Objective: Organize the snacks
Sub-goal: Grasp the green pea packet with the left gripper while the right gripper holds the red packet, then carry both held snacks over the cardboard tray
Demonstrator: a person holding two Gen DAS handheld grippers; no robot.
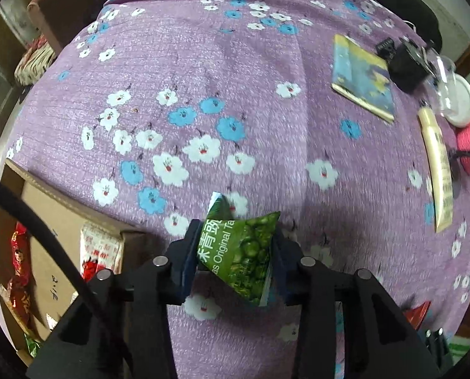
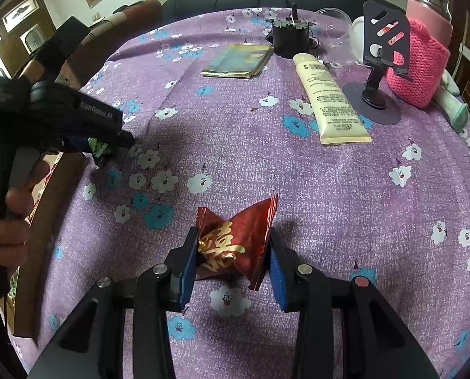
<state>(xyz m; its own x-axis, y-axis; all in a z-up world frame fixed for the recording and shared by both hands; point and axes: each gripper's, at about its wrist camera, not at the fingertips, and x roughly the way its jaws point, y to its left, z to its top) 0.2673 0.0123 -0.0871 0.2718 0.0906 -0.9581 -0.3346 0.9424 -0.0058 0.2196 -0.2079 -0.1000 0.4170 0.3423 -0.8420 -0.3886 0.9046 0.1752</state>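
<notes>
Snack-gripping tools point(image 1: 235, 252) over floral tablecloth point(image 1: 266, 126)

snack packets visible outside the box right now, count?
2. Green pea packet clamped in the left gripper; red gold-print packet in the right gripper. Others may be hidden off-frame.

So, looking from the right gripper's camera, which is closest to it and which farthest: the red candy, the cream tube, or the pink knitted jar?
1. Red candy packet: between the fingers of the right gripper, nearest.
2. Cream tube: farther up the cloth, to the right.
3. Pink knitted jar: far right corner, farthest.
</notes>
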